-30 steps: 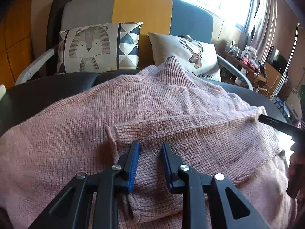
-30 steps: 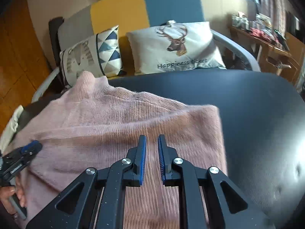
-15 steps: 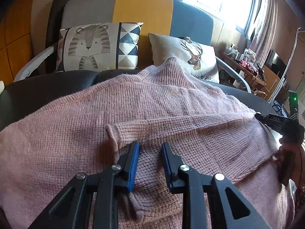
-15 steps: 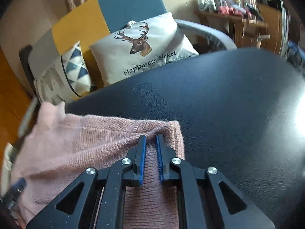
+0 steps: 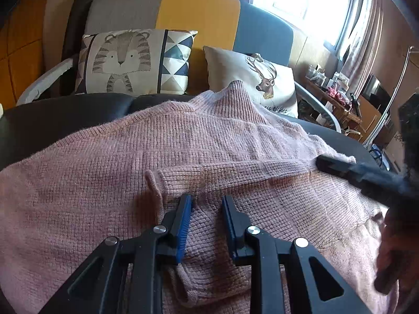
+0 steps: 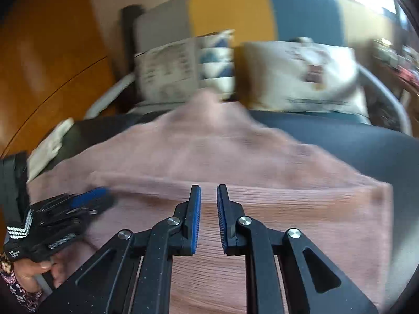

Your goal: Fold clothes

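Note:
A pink knitted sweater (image 5: 183, 146) lies spread on a dark leather surface (image 5: 65, 112), its collar pointing toward the sofa. A sleeve is folded across its body. My left gripper (image 5: 206, 201) is open, its jaws low over the folded sleeve's cuff with knit between them. My right gripper (image 6: 209, 191) is open and empty above the sweater's ribbed hem (image 6: 288, 222); this view is motion-blurred. The right gripper also shows in the left wrist view (image 5: 366, 178), at the sweater's right edge. The left gripper shows in the right wrist view (image 6: 78, 204).
Behind the surface stands a grey, yellow and blue sofa (image 5: 199, 13) with a tiger cushion (image 5: 131, 60) and a deer cushion (image 5: 262, 78). Bare dark surface lies right of the sweater (image 6: 379, 151). A cluttered wooden shelf (image 5: 335, 91) stands at the right.
My right gripper has opened and let go of the sweater edge it held, and it swung left over the hem. The left gripper has stayed put over the sleeve.

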Motion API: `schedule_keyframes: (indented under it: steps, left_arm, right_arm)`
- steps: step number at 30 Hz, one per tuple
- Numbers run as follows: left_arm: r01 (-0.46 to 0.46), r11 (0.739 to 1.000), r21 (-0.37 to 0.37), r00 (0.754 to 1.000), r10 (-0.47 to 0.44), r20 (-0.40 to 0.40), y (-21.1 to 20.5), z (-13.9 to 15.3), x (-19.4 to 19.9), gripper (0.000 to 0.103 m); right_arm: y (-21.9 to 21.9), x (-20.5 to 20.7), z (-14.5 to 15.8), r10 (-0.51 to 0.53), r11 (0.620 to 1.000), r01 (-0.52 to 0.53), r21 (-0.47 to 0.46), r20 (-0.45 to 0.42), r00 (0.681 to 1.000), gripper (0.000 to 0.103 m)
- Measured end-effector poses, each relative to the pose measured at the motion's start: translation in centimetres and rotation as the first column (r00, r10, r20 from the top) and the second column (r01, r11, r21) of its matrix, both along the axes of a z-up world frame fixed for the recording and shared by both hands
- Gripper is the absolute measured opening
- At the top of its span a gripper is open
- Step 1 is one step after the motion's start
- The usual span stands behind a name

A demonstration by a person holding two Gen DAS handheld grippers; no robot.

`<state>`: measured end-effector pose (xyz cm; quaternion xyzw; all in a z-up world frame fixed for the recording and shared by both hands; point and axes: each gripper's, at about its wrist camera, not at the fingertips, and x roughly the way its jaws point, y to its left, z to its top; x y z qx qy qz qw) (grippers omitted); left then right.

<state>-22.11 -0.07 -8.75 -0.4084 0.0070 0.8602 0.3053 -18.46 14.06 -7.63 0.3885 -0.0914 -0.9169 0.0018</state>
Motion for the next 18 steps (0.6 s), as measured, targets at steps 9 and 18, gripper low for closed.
schedule_keyframes:
  steps: [9,18]
  left_arm:
    - [0.0,1.0,0.015,1.0,0.0,0.009,-0.1,-0.1,0.0,0.024]
    - [0.0,0.999,0.032,1.0,-0.001,0.019,-0.3,-0.2,-0.2,0.024]
  right_arm:
    - [3.7,-0.5,-2.7,-0.196,0.98,0.196,0.018,0.044,0.98,0.01]
    - [4.4,-0.1,-1.8,-0.209,0.975,0.209,-0.072,0.02,0.978,0.013]
